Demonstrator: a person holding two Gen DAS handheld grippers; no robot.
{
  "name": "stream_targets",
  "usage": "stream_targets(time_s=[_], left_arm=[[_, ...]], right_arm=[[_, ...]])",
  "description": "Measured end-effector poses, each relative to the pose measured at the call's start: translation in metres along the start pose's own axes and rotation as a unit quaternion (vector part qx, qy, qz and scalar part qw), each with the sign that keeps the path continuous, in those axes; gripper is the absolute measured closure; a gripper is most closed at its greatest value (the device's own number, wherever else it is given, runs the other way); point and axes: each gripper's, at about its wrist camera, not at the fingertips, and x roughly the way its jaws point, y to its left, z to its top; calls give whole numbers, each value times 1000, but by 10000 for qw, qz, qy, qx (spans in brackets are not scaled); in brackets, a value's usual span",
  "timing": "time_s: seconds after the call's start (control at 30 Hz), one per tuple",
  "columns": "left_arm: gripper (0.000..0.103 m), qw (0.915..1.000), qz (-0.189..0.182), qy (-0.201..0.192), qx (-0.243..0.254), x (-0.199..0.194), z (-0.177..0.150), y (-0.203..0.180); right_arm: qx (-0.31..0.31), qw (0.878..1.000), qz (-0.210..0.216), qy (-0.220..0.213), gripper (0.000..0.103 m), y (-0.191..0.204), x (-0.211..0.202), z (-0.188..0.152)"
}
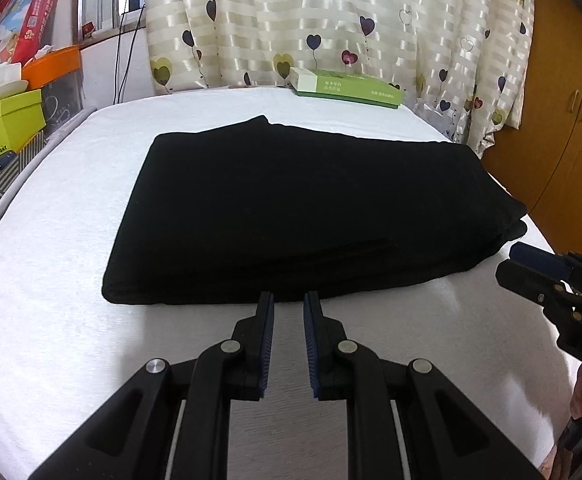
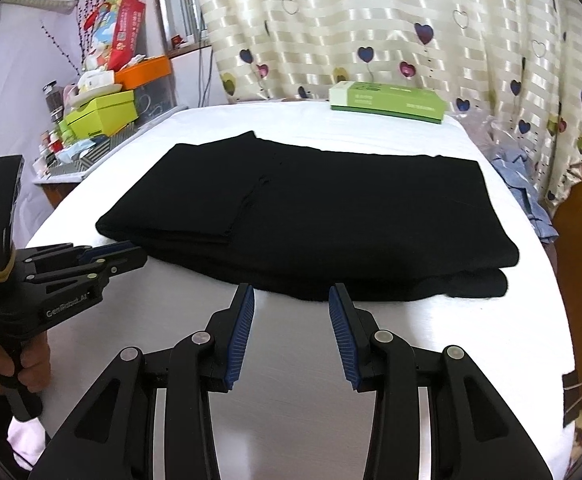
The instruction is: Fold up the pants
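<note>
The black pants (image 1: 291,208) lie folded into a thick rectangle in the middle of the white-covered table (image 1: 71,240). My left gripper (image 1: 289,298) hovers just before the bundle's near edge, open with a narrow gap and nothing between its blue pads. The right wrist view shows the same pants (image 2: 311,216), their stacked layers visible along the near and right edges. My right gripper (image 2: 291,290) is open wider, its tips at that near edge, empty. Each gripper appears in the other's view: the right gripper (image 1: 521,258) at the pants' near right corner, the left gripper (image 2: 131,256) at the near left corner.
A green box (image 2: 387,100) lies at the table's far edge under a heart-patterned curtain (image 2: 371,20). Stacked boxes and clutter (image 2: 99,112) fill a shelf on the left. Blue cloth (image 2: 527,196) hangs off the right side. A binder clip (image 2: 581,384) holds the cover.
</note>
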Motion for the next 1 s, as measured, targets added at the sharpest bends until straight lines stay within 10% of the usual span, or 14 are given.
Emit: stream_targets(time_s=[1.0], left_arm=[[86, 9986, 244, -391, 270, -2, 24, -13]], right_arm=[[1504, 9882, -214, 212, 51, -97, -5, -19]])
